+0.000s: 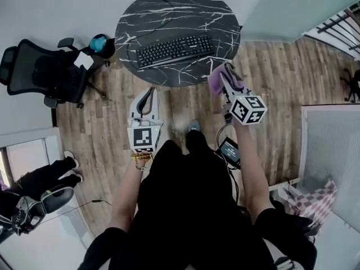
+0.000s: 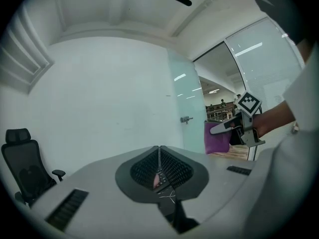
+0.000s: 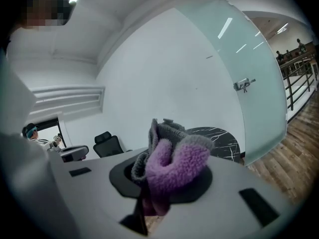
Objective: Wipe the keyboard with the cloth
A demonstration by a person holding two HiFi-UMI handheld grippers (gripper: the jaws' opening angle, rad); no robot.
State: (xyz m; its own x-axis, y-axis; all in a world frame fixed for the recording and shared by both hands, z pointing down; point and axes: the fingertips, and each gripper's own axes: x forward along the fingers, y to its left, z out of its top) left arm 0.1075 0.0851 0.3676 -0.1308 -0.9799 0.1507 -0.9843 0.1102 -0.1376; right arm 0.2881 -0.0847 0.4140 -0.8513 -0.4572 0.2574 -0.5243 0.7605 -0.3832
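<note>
Cloth (image 1: 215,82) pinched in right tongs (image 1: 223,75)
Left tongs (image 1: 147,96) pressed together (nothing between them); keyboard (image 1: 174,50) lies ahead of both, on the desk (image 1: 185,7).

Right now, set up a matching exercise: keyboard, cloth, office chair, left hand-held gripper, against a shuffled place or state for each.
1. keyboard
2. cloth
3. office chair
4. left hand-held gripper

A. jaws shut, nothing between them
B. lying on the round marble table
C. on the floor, left of the table in the head view
D. clamped in the right hand-held gripper

Pairs: 1-B, 2-D, 3-C, 4-A
</note>
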